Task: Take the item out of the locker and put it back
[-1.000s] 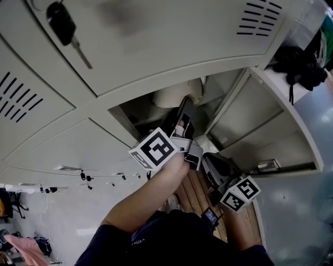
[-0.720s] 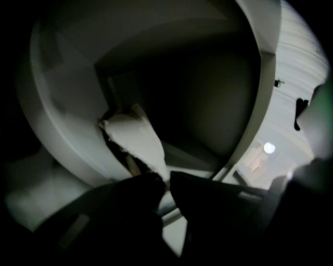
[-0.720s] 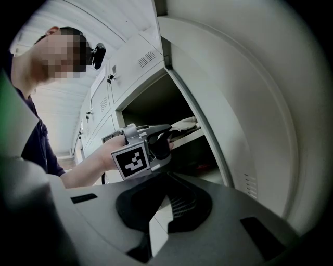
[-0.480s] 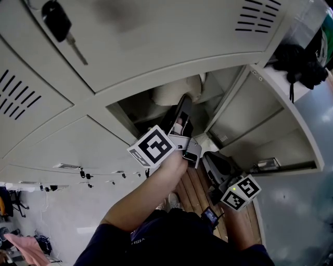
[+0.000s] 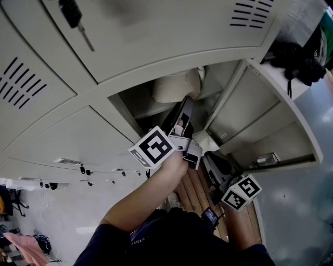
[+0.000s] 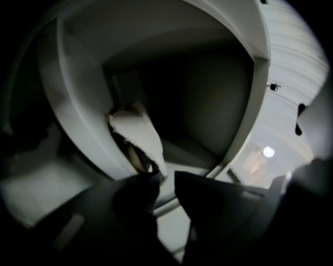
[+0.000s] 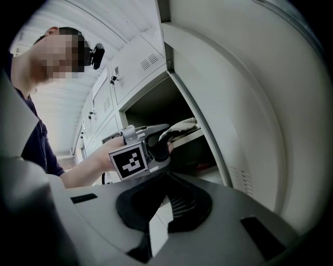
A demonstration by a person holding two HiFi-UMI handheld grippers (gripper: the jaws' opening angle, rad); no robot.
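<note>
Item (image 5: 176, 85) looks cream, soft and crumpled, perhaps folded cloth.

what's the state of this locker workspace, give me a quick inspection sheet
surface: locker shelf, pale, holding the item
job's things: cream cloth item lying on the shelf
clutter: key in the door above; dark object at far right
grippers: left gripper jaws have just been opening, apart, cloth's edge at their tips, not pressed; right gripper shut, empty, outside the locker
cables: nothing seen
surroundings: open locker door, wooden floor
</note>
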